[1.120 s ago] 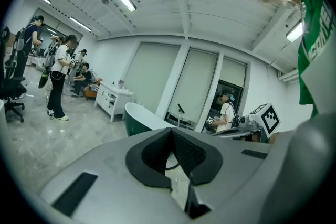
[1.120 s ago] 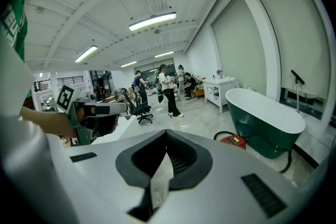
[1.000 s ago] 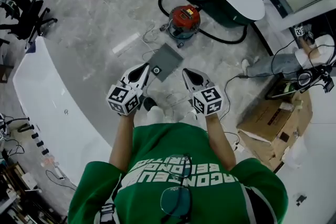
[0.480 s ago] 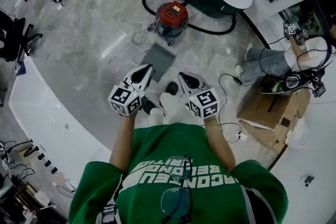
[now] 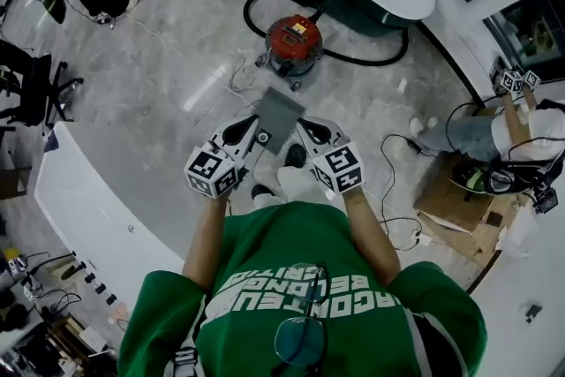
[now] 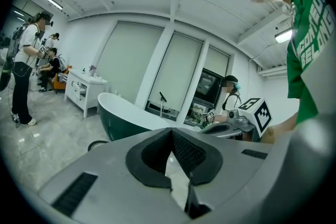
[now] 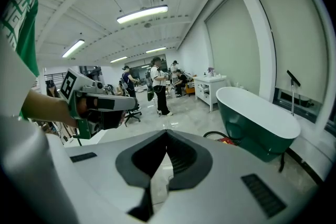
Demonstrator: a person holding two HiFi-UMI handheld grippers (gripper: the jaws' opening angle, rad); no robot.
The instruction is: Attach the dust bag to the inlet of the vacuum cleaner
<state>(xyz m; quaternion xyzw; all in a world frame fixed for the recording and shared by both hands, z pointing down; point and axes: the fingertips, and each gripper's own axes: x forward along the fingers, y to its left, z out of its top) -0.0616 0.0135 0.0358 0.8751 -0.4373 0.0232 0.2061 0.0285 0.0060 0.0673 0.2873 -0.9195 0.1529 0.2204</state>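
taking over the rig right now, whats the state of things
Left gripper: jaws shut, nothing between them.
Right gripper: jaws shut, nothing between them.
Flat grey dust bag: appears to lie on the grey marble floor just ahead of both grippers, short of the red drum vacuum cleaner.
Done: nothing visible; the bag is not picked up and not on the vacuum.
Left: grasp the bag, carry it to the vacuum, fit its opening over the inlet, which I cannot make out from here.
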